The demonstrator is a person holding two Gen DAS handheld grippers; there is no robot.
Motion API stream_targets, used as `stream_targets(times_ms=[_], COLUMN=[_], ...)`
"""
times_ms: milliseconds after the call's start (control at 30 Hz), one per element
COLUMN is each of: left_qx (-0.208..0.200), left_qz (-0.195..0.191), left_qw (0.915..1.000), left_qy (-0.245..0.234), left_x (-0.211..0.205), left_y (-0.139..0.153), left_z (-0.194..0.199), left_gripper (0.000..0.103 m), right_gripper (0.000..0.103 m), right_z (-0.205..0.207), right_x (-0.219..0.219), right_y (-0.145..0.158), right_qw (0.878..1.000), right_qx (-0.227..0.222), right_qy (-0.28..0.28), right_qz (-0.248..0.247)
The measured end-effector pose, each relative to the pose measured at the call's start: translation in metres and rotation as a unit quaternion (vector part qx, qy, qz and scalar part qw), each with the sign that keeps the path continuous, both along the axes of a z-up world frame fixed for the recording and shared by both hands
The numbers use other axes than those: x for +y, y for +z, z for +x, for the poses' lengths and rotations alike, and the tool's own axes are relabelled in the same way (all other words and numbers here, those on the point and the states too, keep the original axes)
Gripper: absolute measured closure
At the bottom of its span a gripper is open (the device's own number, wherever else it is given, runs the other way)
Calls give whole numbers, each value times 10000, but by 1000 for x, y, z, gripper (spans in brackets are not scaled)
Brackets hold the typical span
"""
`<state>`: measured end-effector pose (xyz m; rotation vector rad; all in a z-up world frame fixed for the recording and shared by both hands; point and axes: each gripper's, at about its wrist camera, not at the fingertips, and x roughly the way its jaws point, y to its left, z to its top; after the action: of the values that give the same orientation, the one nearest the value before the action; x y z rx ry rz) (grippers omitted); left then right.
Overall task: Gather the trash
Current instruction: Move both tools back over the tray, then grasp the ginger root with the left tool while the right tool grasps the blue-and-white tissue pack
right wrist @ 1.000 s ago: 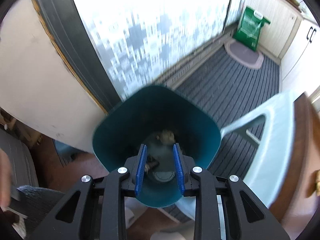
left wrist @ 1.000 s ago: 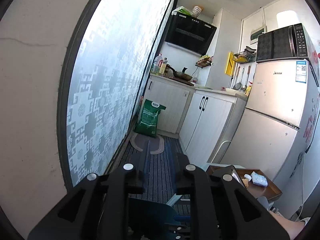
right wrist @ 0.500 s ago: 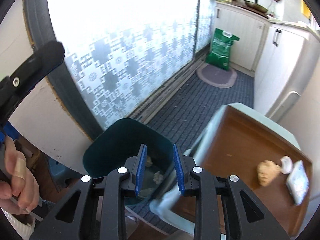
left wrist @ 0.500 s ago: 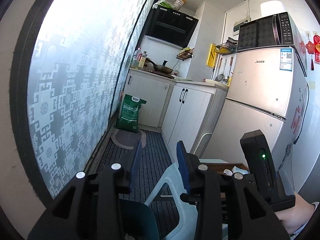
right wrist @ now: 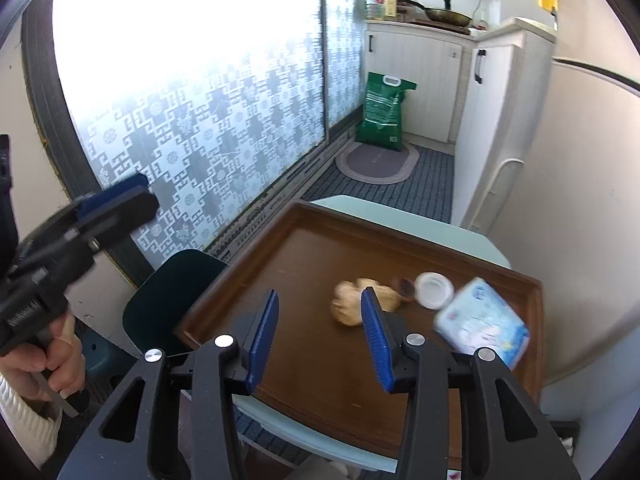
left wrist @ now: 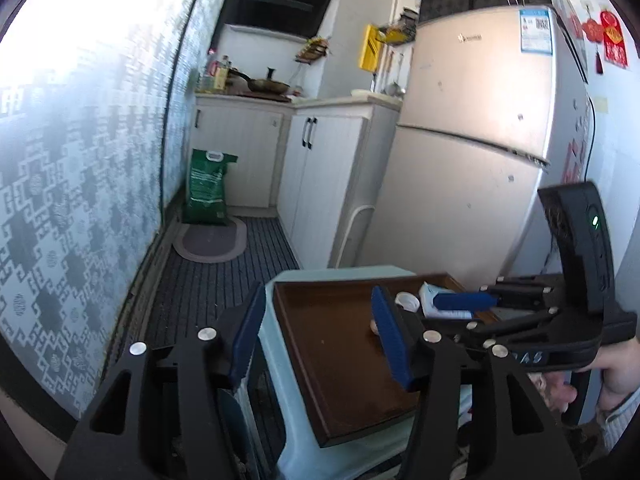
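Three bits of clutter lie on the brown tray (right wrist: 304, 248) – a crumpled tan wad (right wrist: 354, 302), a small white cap (right wrist: 434, 289) just right of it, and a blue-and-white tissue pack (right wrist: 482, 328) at the near right corner. Between wad and cap sits a small dark scrap, too blurred to name. The tray rests on a pale green stool (right wrist: 404, 216), which stands on the dark slatted floor (right wrist: 424, 192). A dark teal bin (right wrist: 168, 296) stands on the floor just left of the tray's near left corner. The right claw (right wrist: 318, 338) is released, its blue pads (right wrist: 262, 336) spread apart and empty, hovering over the near part of the tray with the wad just beyond its right pad. The left claw (left wrist: 320, 330) is also released and empty, held over the tray's left side; in its view the right claw's blue pad reaches in from the right above the cap and pack. Farther off – along the patterned frosted window (right wrist: 208, 120) – a green sack (right wrist: 382, 114) leans against the white cabinets (right wrist: 416, 80) behind an oval mat (right wrist: 376, 160), and a pale fridge (left wrist: 476, 140) rises to the right.
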<state>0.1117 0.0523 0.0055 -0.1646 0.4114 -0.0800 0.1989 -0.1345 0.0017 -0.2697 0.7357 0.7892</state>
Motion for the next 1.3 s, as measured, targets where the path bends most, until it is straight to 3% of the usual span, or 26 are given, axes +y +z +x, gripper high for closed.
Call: stream_targets(times_ms=[133,367,533,967,1167,1233,1300], left_qx=[394,867,1181,1628,1741,1755,1751], left_qz=[82,-26,142,162,86,66,-88], left_qw=[9984,9953,9917,9854,9831,9833,9834], left_qy=[-393,-433,-496,-468,-559,-485,-472], left_x=[-19,-34,-52,-66,-71,-71,-67], left_y=[-15,-32,-43,-55,-58,-59,-59], left_z=[26,59,78,105,110,110,110], left_gripper=[45,45,40,39,48,66,68], right_gripper=[51,41,34,17,16,16,15], right_z=[14,31,35,58,67,70,73], right_x=[-34,-78,-90,-88,-83,-81,-78], right_y=[0,-9,-14,-23,-31,-32,-35], right_qw=[9999,9998,9999,9970,9952,9951,9949], right_qx=[23,136,118,78,137,157,148], right_qy=[-135,-133,87,719,883,899,890], right_qz=[28,19,-68,-285,-390,-386,-453])
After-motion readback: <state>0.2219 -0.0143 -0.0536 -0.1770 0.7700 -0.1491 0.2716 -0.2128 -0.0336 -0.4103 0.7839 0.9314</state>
